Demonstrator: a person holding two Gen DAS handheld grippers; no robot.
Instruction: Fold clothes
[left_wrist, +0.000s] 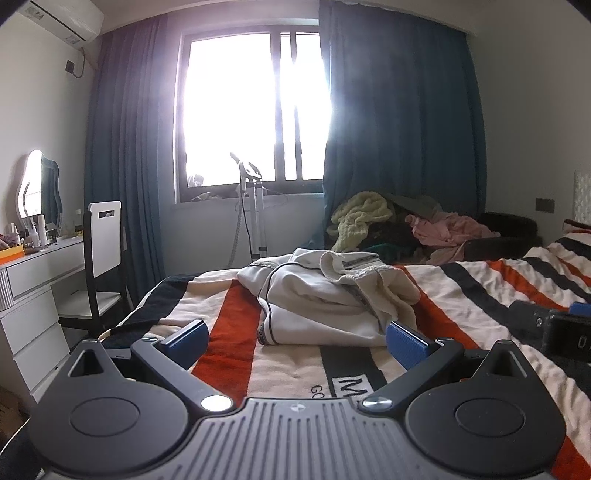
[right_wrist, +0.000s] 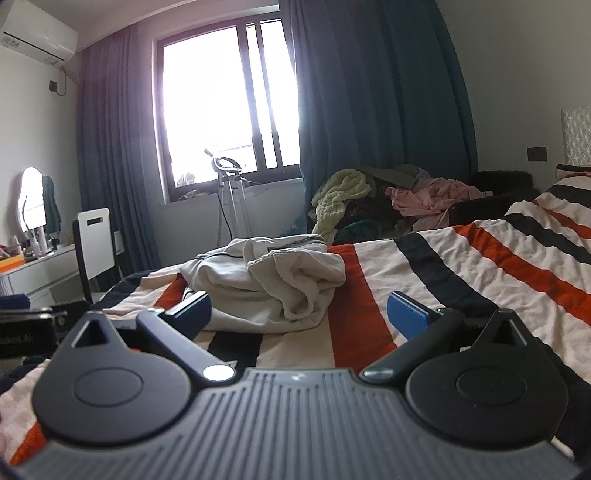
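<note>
Clothes first: a crumpled cream garment (left_wrist: 325, 295) lies on the striped bedspread (left_wrist: 480, 291) near the foot edge of the bed, just ahead of both grippers. The left gripper (left_wrist: 297, 338) has its blue-padded jaws spread wide, empty, low over the bedspread. The right gripper (right_wrist: 299, 314) is likewise spread and holds nothing. Beyond the bed's far edge sits a pile of other clothes (right_wrist: 388, 199) under the blue curtain (left_wrist: 399, 122).
</note>
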